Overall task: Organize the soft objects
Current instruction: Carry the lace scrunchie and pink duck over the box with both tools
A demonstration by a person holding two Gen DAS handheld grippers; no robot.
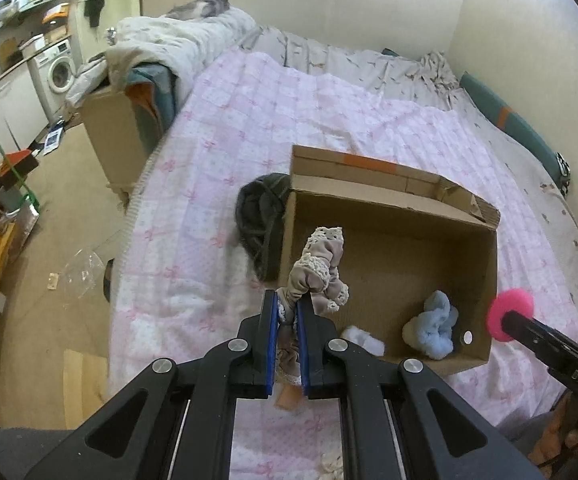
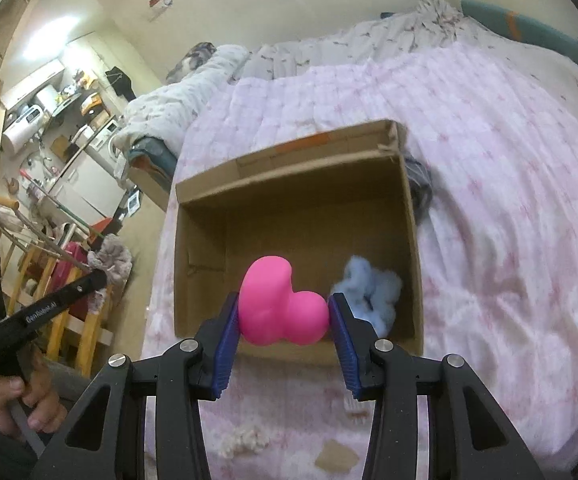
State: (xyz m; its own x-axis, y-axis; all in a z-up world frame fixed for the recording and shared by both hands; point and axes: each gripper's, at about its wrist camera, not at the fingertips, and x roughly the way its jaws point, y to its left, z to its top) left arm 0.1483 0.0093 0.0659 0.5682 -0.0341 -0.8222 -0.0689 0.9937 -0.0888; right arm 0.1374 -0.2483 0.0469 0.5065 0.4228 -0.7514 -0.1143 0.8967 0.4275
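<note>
Step in hand: carrying two soft items to the box (image 1: 393,204), both seemingly due for release inside it.

Box: open cardboard, on the pink quilt (image 1: 217,128) of the bed, nearer the bed's foot edge than its head. Contents: blue scrunchie (image 1: 433,330) in the near right corner; a white fluffy piece (image 1: 363,338) by the near wall. A dark knit item (image 1: 259,220) lay on the quilt, touching the box's left wall outside.

Left gripper (image 1: 287,304): jaws drawn close, pinching a beige lace-trimmed cloth (image 1: 321,272). The cloth stood up out of the jaws and hung above the box's near left corner, apart from the floor of the box.

Right gripper (image 2: 283,316): jaws part open, clamped on either side of a pink squishy toy (image 2: 279,304). The toy was held over the box's near wall, just left of the scrunchie as seen from the right wrist.

Next move, by judgement: bring each load further over the box's open middle, lower it, then part the jaws. The cloth may snag on the pads; the toy may bounce.

Also on the quilt near the bed's foot edge: a cream scrap (image 2: 245,440) and a tan scrap (image 2: 337,458).
</note>
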